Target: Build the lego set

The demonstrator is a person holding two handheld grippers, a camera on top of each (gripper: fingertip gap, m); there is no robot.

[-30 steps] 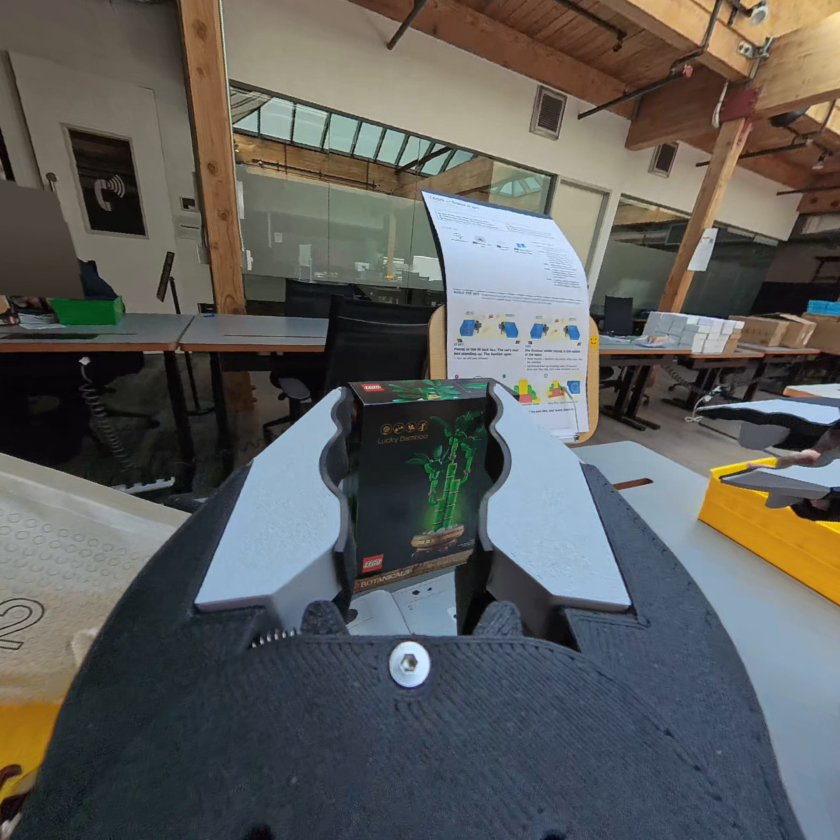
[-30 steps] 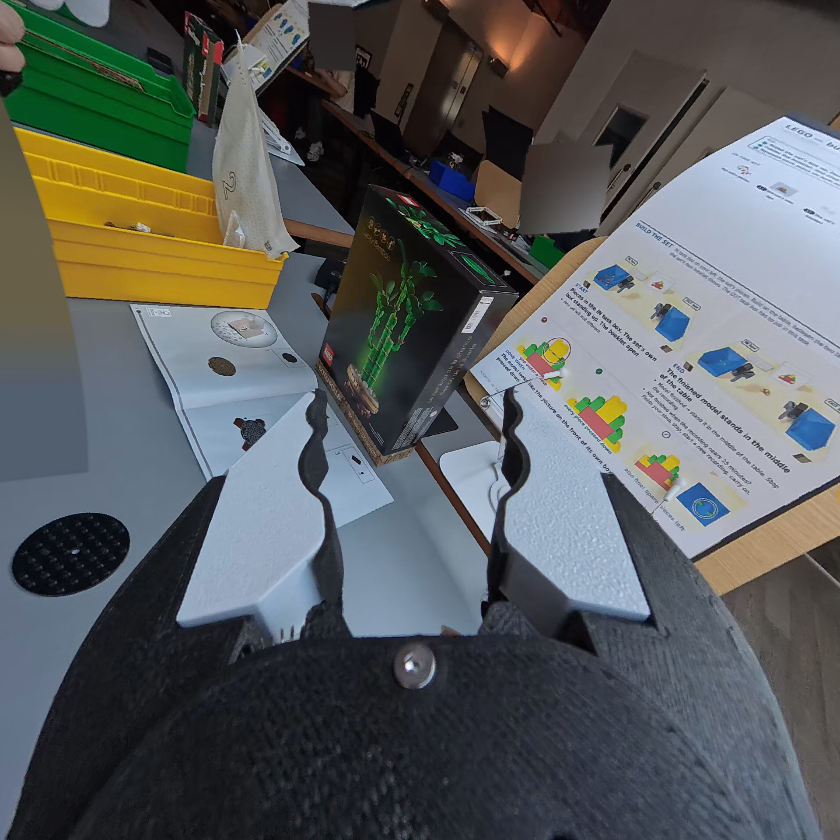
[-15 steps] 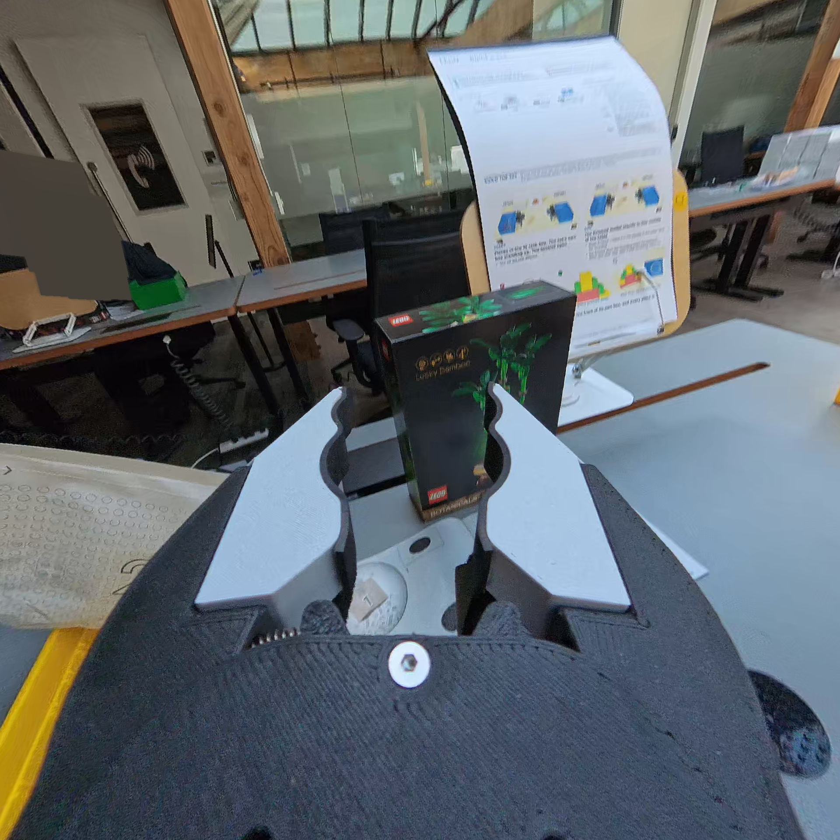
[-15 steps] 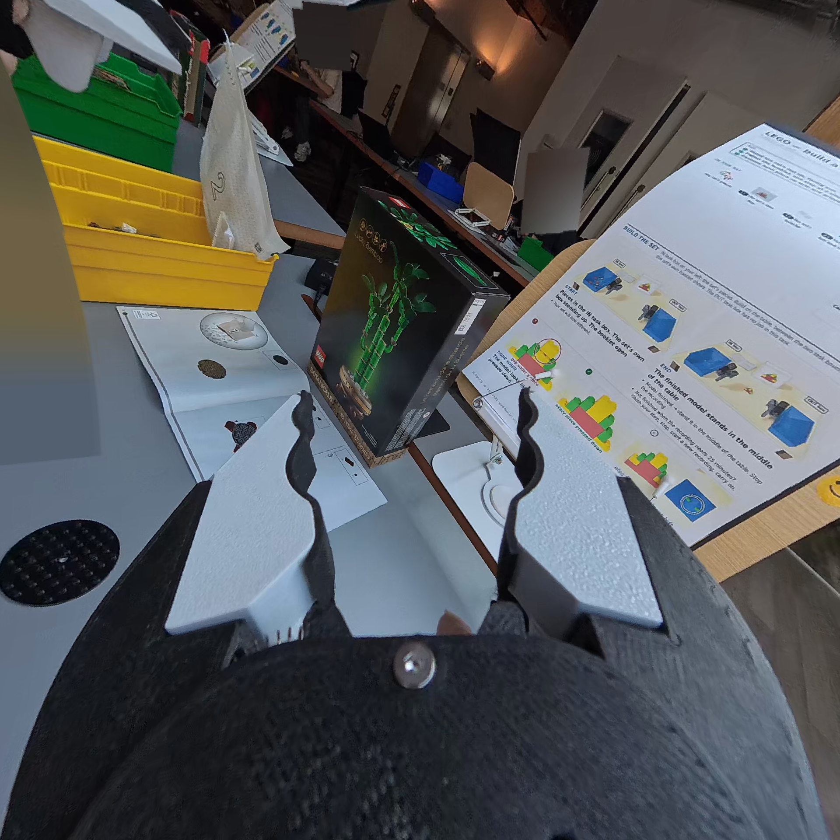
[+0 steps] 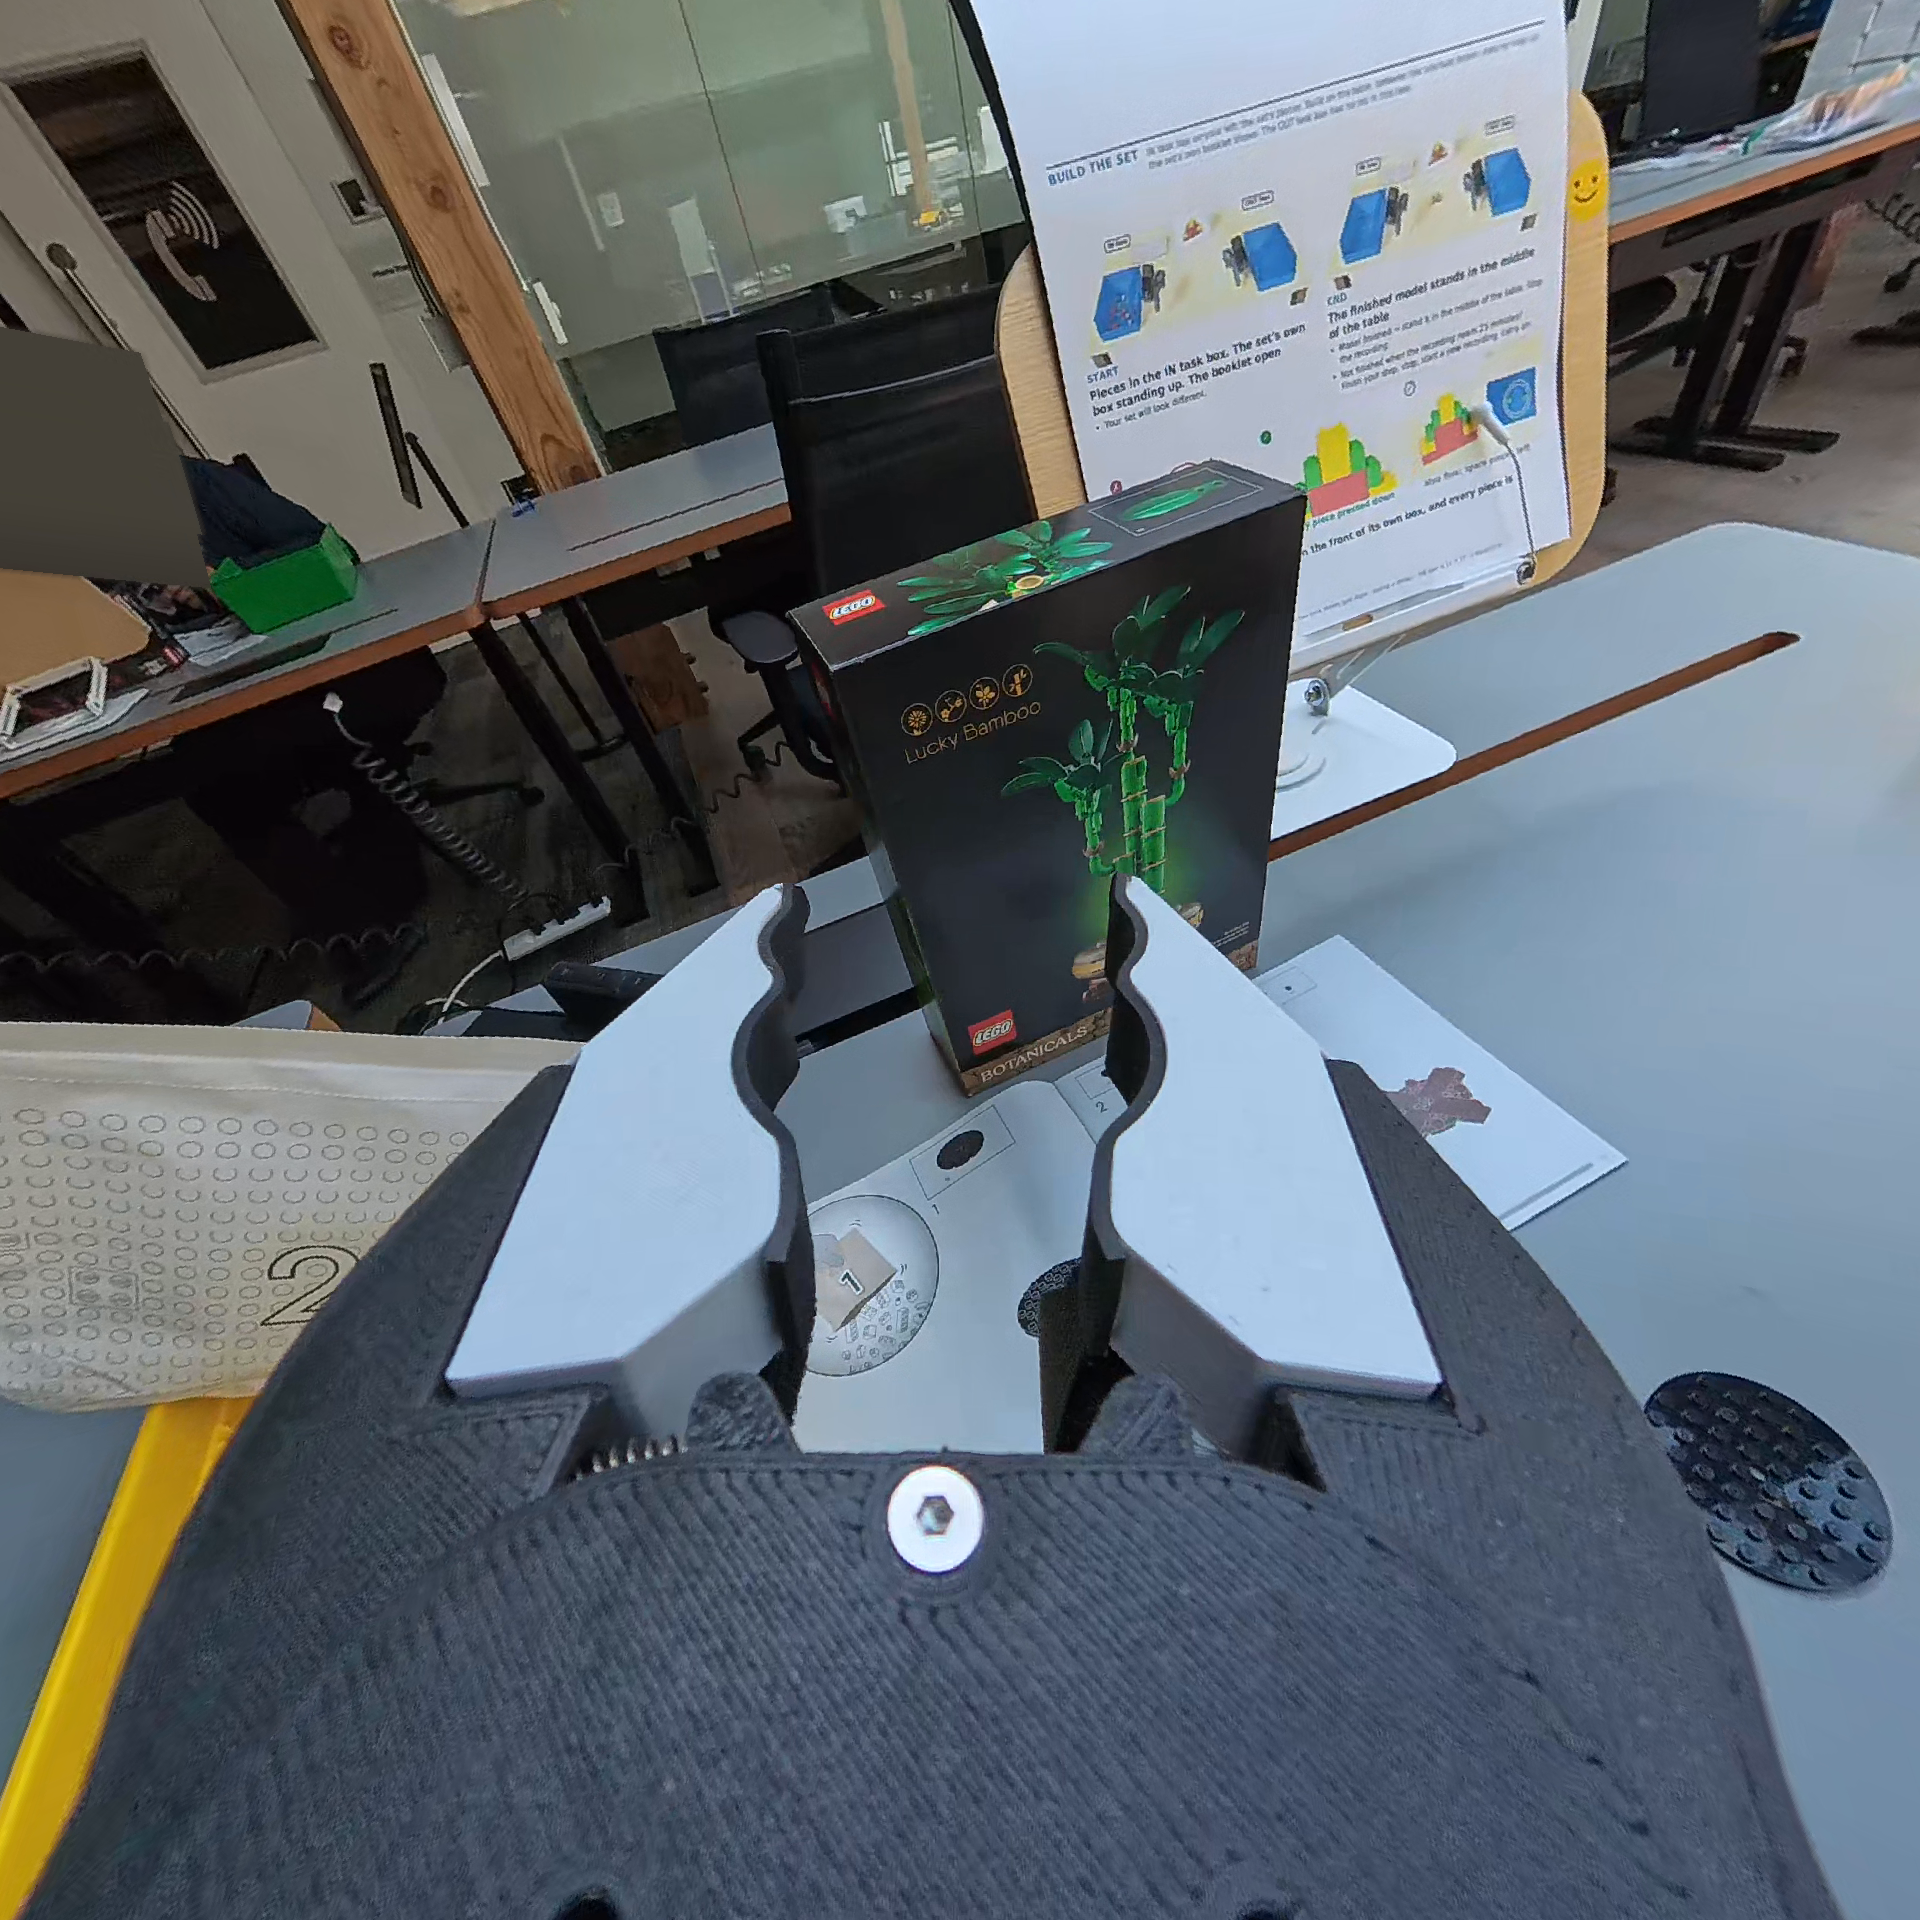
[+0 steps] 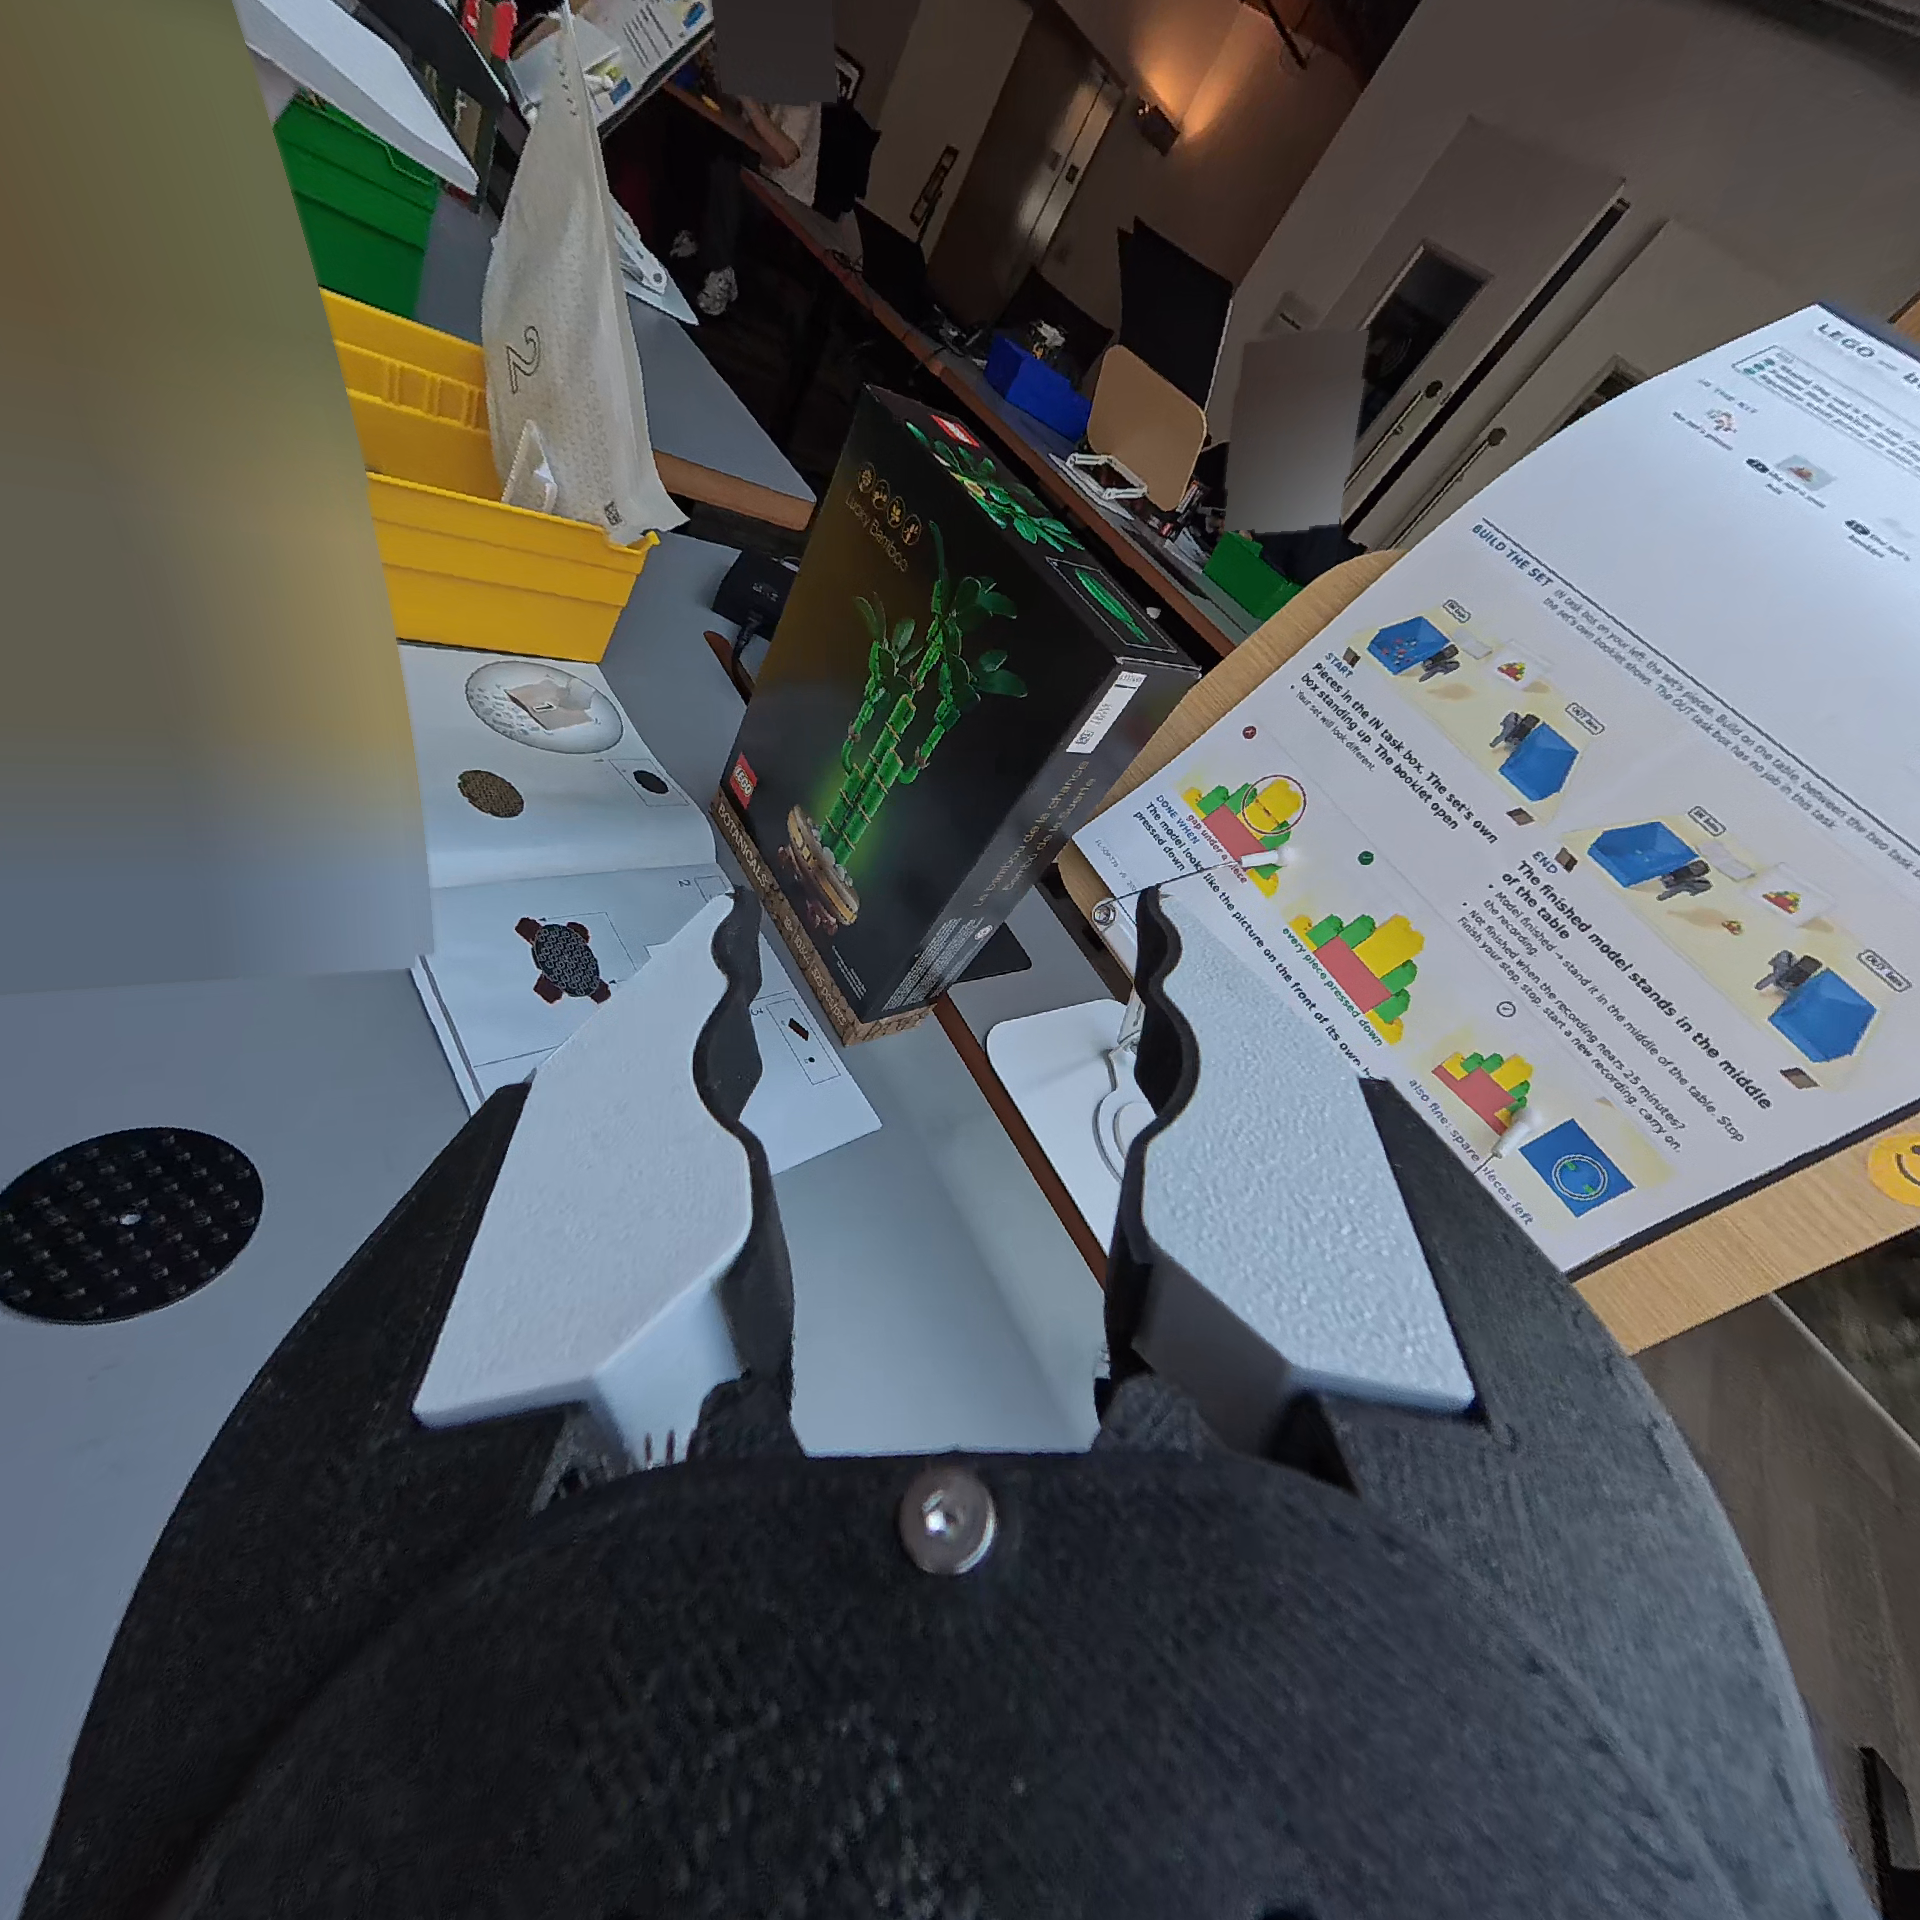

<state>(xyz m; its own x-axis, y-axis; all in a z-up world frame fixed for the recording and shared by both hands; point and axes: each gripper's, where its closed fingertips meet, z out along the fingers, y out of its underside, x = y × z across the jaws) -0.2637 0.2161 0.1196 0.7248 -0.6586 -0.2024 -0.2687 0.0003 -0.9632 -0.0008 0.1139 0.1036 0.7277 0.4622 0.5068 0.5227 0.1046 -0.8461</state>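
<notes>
The black lego set box (image 5: 1070, 779) stands upright on the grey table, and also shows in the right wrist view (image 6: 914, 727). The open instruction booklet (image 5: 904, 1247) lies flat in front of it (image 6: 561, 790). A black round studded plate (image 5: 1766, 1475) lies on the table to the right of the booklet (image 6: 125, 1221). My left gripper (image 5: 951, 904) is open and empty, held above the booklet and short of the box. My right gripper (image 6: 940, 914) is open and empty, to the right of the box above the table's far edge.
A yellow bin (image 6: 468, 540) holds a numbered cream paper bag (image 6: 561, 343), with a green bin (image 6: 353, 208) behind it. The bag (image 5: 156, 1195) and bin edge (image 5: 104, 1558) lie at my left. A task sheet on a wooden board (image 6: 1558, 831) stands behind the box on a white base (image 6: 1060, 1049).
My left gripper has pulled back from the box and tilted down, so the booklet and round plate now show. My right gripper has shifted only slightly. Both stay open.
</notes>
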